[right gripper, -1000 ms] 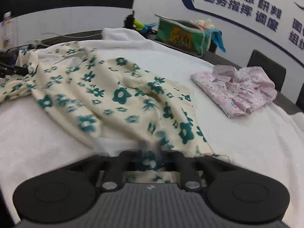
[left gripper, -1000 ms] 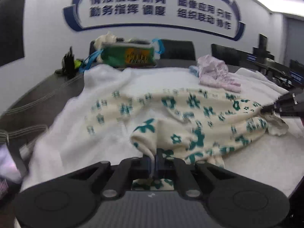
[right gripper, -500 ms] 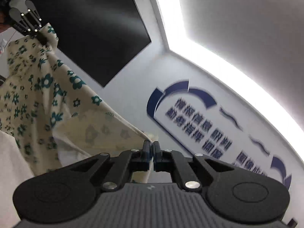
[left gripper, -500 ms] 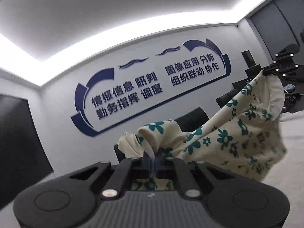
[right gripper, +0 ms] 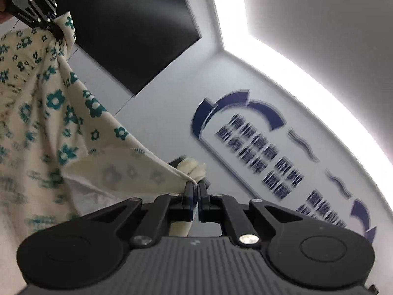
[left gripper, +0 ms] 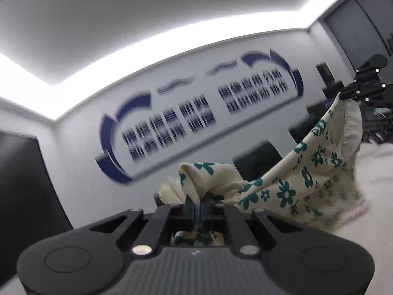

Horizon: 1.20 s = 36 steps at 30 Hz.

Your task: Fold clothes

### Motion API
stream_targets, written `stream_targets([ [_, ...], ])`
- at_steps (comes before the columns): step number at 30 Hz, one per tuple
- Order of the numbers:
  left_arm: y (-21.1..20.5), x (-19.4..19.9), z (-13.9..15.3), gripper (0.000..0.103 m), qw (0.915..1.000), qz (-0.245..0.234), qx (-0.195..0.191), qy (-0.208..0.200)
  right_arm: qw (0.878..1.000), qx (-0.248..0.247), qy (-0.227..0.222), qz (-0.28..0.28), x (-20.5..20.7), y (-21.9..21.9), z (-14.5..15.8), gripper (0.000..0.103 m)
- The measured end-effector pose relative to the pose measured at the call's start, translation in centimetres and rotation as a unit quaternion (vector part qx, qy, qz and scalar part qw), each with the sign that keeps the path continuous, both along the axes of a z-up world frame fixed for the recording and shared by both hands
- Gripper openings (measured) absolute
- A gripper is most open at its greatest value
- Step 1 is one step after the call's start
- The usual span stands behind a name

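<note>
1. Since a second ago both grippers have swung up from the white-covered table, and the floral garment (left gripper: 302, 179) that lay spread there now hangs in the air between them; since half a second ago little has changed beyond a slight tilt of the views.
2. Left gripper (left gripper: 196, 204): jaws narrowed to a sliver and pinching a bunched corner of the cream cloth with teal flowers; a fold rises just above the fingertips.
3. Right gripper (right gripper: 195, 191): jaws nearly together, clamping a thin edge of the same garment; its pale inner side stretches away to the left.
4. Each camera sees the other gripper holding the far corner high; the cloth sags between.
5. Behind: a wall sign (left gripper: 196, 118) with blue characters, blurred; a bright ceiling light strip (right gripper: 307, 56); a dark wall panel (right gripper: 127, 24); a patch of white covering (left gripper: 373, 157) below the garment.
</note>
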<state>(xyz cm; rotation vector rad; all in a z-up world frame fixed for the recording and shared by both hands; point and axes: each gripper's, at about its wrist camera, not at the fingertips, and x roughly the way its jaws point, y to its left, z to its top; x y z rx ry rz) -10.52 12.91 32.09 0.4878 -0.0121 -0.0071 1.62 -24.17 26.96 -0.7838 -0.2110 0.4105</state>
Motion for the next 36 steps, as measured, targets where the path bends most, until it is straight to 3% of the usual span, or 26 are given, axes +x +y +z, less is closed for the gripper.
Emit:
stream_targets([
  [2, -0.6, -2.6, 0.7, 0.004, 0.9994, -0.009, 0.012, -0.031, 0.999, 0.005, -0.032, 0.006, -2.2, -0.8, 1.1, 0.002],
  [5, -1.1, -6.5, -0.8, 0.005, 0.9987, -0.026, -0.003, -0.044, 0.999, 0.016, -0.042, 0.019, -5.8, -2.8, 0.7, 0.002],
  [7, -1.6, -7.4, -4.6, 0.005, 0.9985, -0.039, -0.039, 0.007, 1.0, 0.004, -0.009, 0.02, -7.6, -3.8, -1.7, 0.002],
  [9, -2.2, -7.9, -9.6, 0.006, 0.9918, -0.055, -0.085, 0.078, 0.999, -0.018, 0.044, 0.015, -8.8, -4.8, -5.1, 0.002],
  [10, -2.3, -7.6, -12.9, 0.011, 0.9817, -0.059, -0.122, 0.134, 0.996, -0.034, 0.082, 0.009, -9.1, -5.2, -7.4, 0.002],
  [11, -2.4, -7.3, -17.1, 0.013, 0.9636, -0.064, -0.175, 0.192, 0.99, -0.049, 0.135, 0.0, -9.0, -5.7, -10.0, 0.002],
  [12, -2.3, -7.5, -20.1, 0.013, 0.9514, -0.069, -0.202, 0.221, 0.978, -0.064, 0.197, -0.01, -8.7, -6.2, -12.8, 0.003],
  [14, -2.3, -7.9, -25.9, 0.013, 0.9227, -0.08, -0.256, 0.277, 0.945, -0.092, 0.314, -0.028, -8.2, -7.1, -18.4, 0.004],
  [16, -1.4, -8.9, -27.9, 0.017, 0.9018, -0.08, -0.321, 0.278, 0.92, -0.081, 0.383, -0.022, -8.6, -8.1, -21.5, 0.007],
  [17, -0.8, -9.1, -28.5, 0.023, 0.8895, -0.076, -0.355, 0.277, 0.908, -0.071, 0.412, -0.016, -8.8, -8.6, -22.9, 0.015],
  [18, -0.6, -9.2, -28.4, 0.029, 0.8828, -0.065, -0.38, 0.269, 0.903, -0.046, 0.427, -0.024, -8.1, -9.2, -23.4, 0.032],
  [19, -1.1, -8.7, -28.0, 0.038, 0.8835, -0.059, -0.383, 0.263, 0.9, -0.012, 0.433, -0.039, -6.9, -9.7, -23.4, 0.041],
  [20, -1.5, -8.3, -27.6, 0.04, 0.8889, -0.057, -0.377, 0.255, 0.897, 0.021, 0.438, -0.055, -5.7, -10.3, -23.5, 0.047],
  [23, -3.8, -4.7, -26.5, 0.044, 0.9016, -0.069, -0.344, 0.253, 0.878, 0.122, 0.451, -0.101, -2.0, -12.0, -23.6, 0.048],
  [26, -6.5, -1.7, -26.9, 0.048, 0.9068, -0.087, -0.307, 0.275, 0.849, 0.221, 0.458, -0.146, 1.7, -13.7, -23.8, 0.048],
  [29, -8.3, 0.7, -28.8, 0.048, 0.9054, -0.057, -0.283, 0.312, 0.83, 0.245, 0.47, -0.174, 2.8, -14.4, -25.2, 0.048],
  [34, -8.4, -0.4, -30.4, 0.056, 0.9126, -0.08, -0.245, 0.318, 0.808, 0.275, 0.495, -0.162, 2.2, -14.8, -26.5, 0.051],
  [35, -8.4, -0.5, -30.6, 0.049, 0.913, -0.082, -0.238, 0.321, 0.811, 0.273, 0.494, -0.156, 1.7, -14.5, -26.7, 0.051],
  [36, -8.4, -0.2, -31.0, 0.036, 0.9104, -0.077, -0.233, 0.333, 0.816, 0.267, 0.489, -0.152, 1.3, -14.0, -26.8, 0.046],
])
